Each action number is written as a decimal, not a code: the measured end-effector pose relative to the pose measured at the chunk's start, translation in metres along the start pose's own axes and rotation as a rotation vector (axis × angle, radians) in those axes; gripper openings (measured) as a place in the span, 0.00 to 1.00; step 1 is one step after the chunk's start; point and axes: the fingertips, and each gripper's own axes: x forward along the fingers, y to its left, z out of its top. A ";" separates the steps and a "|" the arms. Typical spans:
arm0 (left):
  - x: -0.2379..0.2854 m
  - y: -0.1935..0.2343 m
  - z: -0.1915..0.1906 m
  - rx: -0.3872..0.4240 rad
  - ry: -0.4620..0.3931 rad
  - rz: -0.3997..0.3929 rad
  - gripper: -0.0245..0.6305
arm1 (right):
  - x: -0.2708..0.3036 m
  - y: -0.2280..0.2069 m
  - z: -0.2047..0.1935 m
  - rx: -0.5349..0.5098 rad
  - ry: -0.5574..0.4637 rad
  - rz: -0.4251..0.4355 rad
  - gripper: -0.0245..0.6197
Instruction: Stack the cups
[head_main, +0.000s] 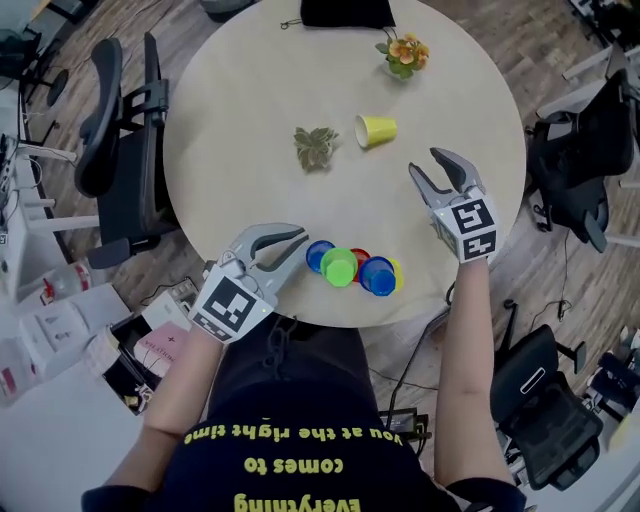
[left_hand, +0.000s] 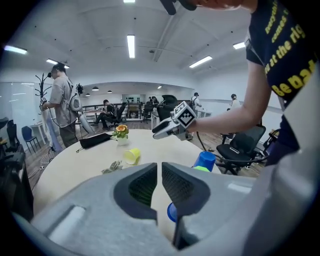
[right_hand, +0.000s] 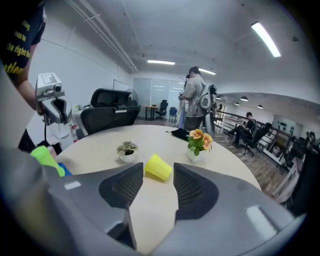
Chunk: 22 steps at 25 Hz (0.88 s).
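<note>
Yellow cup (head_main: 376, 130) tipped, beyond right tool (head_main: 426, 165)

- A round pale table (head_main: 250, 110) stands on a wood-plank floor (head_main: 525, 45).
- Black office chairs (head_main: 112, 140) flank it.
- Strip lights (left_hand: 131, 46) cross the white ceiling (left_hand: 95, 27) of an open-plan office.

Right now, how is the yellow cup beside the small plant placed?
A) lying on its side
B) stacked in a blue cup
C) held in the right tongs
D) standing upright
A: the yellow cup lies on its side on the table, untouched, ahead of the open right tongs.
</note>
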 end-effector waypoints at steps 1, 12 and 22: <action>-0.002 0.000 -0.004 -0.006 0.009 0.007 0.08 | 0.010 0.000 -0.002 -0.037 0.016 0.022 0.35; -0.019 0.017 -0.035 -0.119 0.037 0.108 0.08 | 0.098 -0.007 -0.028 -0.173 0.174 0.159 0.41; -0.036 0.029 -0.050 -0.167 0.035 0.156 0.08 | 0.132 -0.007 -0.045 -0.402 0.310 0.244 0.44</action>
